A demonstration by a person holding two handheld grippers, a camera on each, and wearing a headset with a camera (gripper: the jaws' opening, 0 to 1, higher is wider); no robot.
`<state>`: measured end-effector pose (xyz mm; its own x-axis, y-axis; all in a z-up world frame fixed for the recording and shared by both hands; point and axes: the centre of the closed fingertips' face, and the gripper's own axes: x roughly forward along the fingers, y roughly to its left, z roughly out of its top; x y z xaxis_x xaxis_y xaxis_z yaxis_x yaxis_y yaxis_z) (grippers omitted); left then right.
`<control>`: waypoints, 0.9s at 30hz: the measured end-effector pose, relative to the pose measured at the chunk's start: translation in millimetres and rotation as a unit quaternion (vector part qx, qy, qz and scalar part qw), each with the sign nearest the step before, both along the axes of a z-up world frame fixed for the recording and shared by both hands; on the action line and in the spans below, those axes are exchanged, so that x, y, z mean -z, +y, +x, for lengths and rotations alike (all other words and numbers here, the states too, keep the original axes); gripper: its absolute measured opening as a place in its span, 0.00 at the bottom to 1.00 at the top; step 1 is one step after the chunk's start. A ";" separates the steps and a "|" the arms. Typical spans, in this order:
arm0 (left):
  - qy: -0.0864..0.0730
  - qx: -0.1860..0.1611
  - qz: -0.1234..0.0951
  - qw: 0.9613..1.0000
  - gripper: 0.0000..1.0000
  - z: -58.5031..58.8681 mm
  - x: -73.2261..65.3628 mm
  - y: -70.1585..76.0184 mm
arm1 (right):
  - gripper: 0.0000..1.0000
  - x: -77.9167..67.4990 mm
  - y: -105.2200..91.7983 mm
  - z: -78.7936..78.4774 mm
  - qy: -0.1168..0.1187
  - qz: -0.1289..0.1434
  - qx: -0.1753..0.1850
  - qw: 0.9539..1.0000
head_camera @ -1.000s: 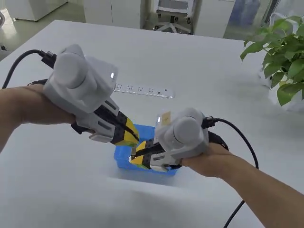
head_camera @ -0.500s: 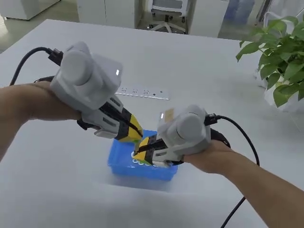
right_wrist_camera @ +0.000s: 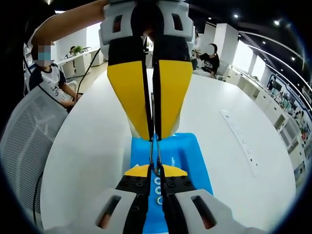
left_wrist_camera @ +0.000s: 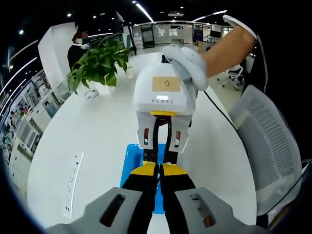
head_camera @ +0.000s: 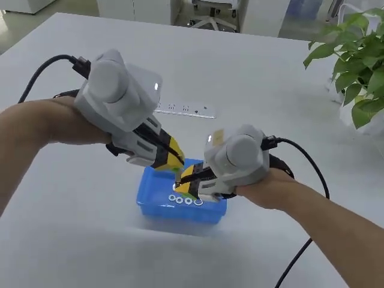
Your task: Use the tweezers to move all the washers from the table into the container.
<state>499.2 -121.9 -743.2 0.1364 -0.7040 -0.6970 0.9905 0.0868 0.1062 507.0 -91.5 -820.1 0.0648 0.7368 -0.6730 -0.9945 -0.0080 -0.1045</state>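
Jaws of the left gripper (left_wrist_camera: 158,168) clamp slim metal tweezers (right_wrist_camera: 154,153), prongs almost together, pinched by the right gripper (right_wrist_camera: 156,170) over a blue plastic container (right_wrist_camera: 195,158); any catch unclear.

Clearance, bench centre
Left gripper (head_camera: 178,163) and right gripper (head_camera: 178,185), tip to tip with tweezers (right_wrist_camera: 153,146) between, block the top of the blue container (head_camera: 155,208); bare table (head_camera: 72,240) free left and front; power strip (head_camera: 183,109) behind, plant (head_camera: 354,54) far right.

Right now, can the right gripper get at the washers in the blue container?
Probably yes: the right gripper hangs just above the washers in the open blue container, gripping the tweezers, with nothing in between.
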 end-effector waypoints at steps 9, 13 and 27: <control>0.004 -0.003 0.003 1.000 0.05 10.7 14.3 -0.8 | 0.09 14.7 -5.3 10.9 0.008 -0.009 0.006 1.000; 0.007 -0.003 0.004 1.000 0.05 14.3 21.1 -1.6 | 0.09 20.9 -5.9 13.1 0.014 -0.011 0.006 1.000; 0.012 -0.007 0.009 1.000 0.05 21.7 36.7 -0.8 | 0.09 38.2 -6.1 20.0 0.022 -0.023 0.004 0.999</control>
<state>521.0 -122.6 -779.9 0.1285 -0.6890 -0.7133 0.9916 0.0982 0.0839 527.0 -97.6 -858.3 0.0401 0.7040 -0.7091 -0.9982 -0.0034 -0.0599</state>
